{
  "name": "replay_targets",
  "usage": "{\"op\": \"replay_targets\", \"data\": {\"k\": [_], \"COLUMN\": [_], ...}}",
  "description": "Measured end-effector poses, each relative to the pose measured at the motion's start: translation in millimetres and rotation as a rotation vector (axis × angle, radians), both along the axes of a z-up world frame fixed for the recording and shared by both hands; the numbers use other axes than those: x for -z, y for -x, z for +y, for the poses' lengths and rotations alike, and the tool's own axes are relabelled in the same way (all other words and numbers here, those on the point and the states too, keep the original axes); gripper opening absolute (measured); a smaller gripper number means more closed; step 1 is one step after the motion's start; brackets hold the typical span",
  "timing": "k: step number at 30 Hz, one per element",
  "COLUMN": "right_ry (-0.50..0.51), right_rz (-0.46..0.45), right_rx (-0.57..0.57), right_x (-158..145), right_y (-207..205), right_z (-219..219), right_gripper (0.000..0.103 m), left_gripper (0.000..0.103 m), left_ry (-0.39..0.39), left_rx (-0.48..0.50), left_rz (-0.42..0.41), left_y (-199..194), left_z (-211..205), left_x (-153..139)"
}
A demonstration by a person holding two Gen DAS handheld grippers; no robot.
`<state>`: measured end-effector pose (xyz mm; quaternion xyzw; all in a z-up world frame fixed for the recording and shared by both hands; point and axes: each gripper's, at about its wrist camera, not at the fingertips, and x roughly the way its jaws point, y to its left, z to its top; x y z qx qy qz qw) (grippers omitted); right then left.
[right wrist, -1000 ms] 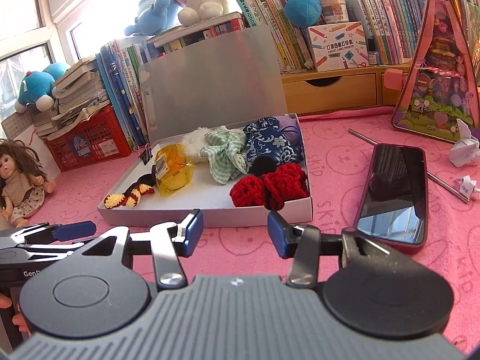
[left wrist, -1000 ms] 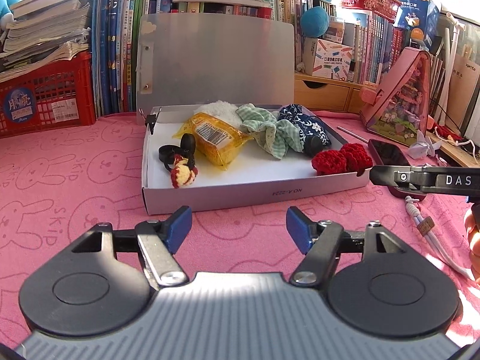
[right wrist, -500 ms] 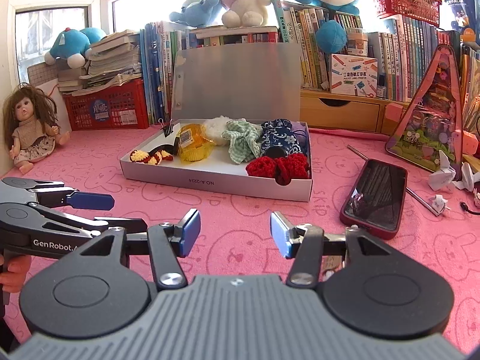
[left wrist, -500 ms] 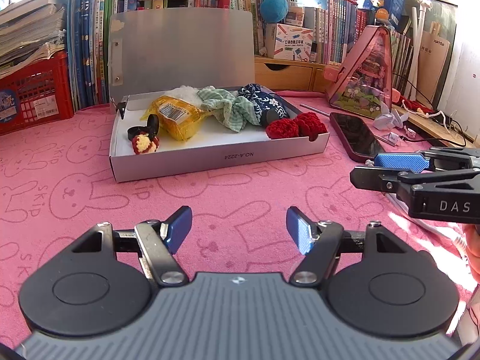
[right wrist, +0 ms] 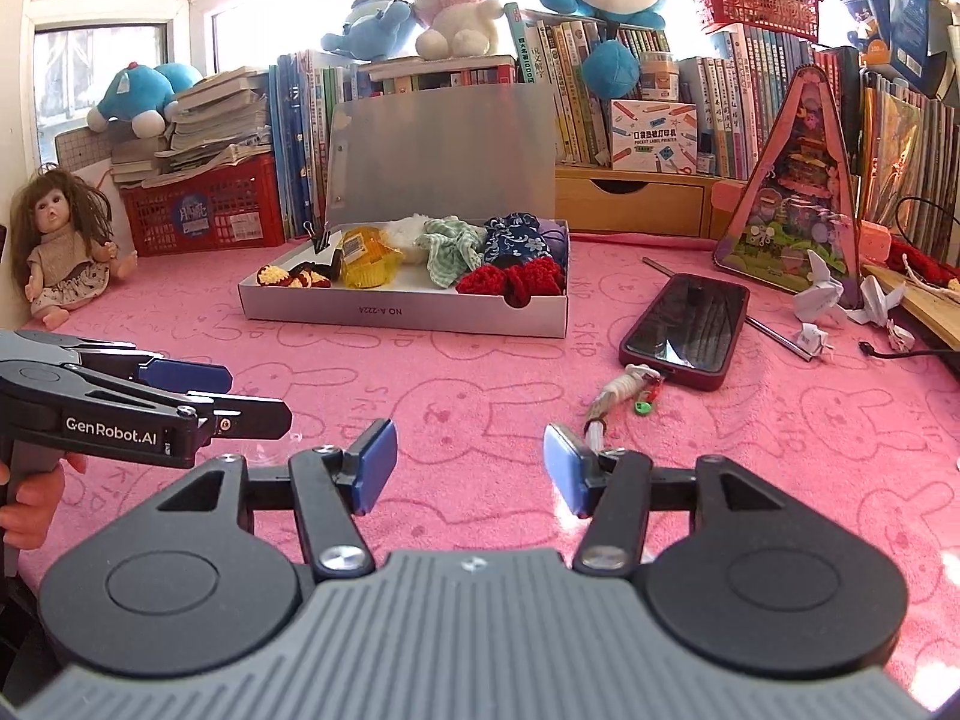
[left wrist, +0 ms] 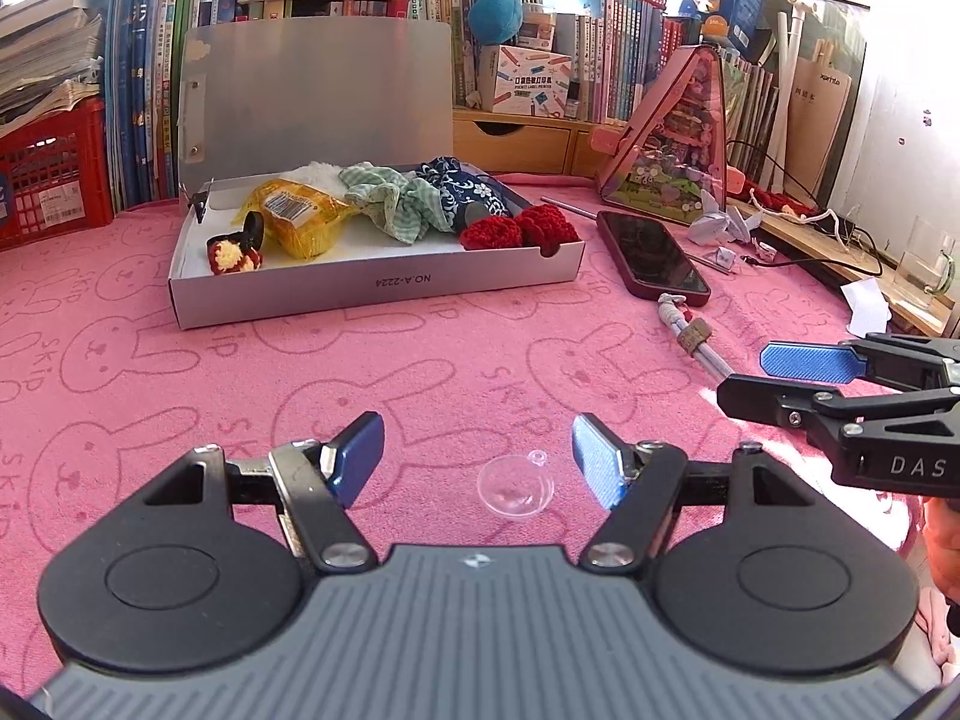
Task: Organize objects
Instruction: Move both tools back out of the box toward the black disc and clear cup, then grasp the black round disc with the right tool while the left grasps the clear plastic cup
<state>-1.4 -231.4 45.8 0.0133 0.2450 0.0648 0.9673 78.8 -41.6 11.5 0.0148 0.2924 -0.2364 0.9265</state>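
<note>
A: We held both grippers low near the cloth's near edge; the left gripper (left wrist: 477,459) stood wide open, gripping nothing.

B: The clear ball (left wrist: 515,489) lay on the cloth between its jaws, nearer the right one. The right gripper (right wrist: 469,465) was open, empty, likely waiting. The box (left wrist: 384,291) sat toward the far edge.

Pink rabbit-print cloth (left wrist: 480,360); red crocheted pieces (left wrist: 519,227).
</note>
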Motion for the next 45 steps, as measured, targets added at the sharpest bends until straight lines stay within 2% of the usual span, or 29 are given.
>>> {"op": "replay_targets", "data": {"k": [20, 26, 38, 45], "right_ry": [0.046, 0.046, 0.056, 0.05], "right_rz": [-0.021, -0.034, -0.059, -0.061], "right_rx": [0.123, 0.163, 0.197, 0.2], "right_x": [40.0, 46.0, 49.8, 49.6], "right_y": [43.3, 47.8, 50.5, 51.9], "right_z": [9.5, 12.6, 18.3, 18.1], "right_gripper": [0.068, 0.055, 0.041, 0.039], "left_gripper": [0.073, 0.06, 0.058, 0.055], "left_ry": [-0.017, -0.056, -0.061, -0.056], "left_rx": [-0.052, -0.055, -0.075, -0.082], "left_rz": [-0.041, -0.075, -0.077, -0.078], "left_y": [26.3, 30.3, 28.5, 28.1], "left_z": [-19.0, -25.5, -26.8, -25.6], "left_x": [22.9, 26.7, 30.3, 30.8]}}
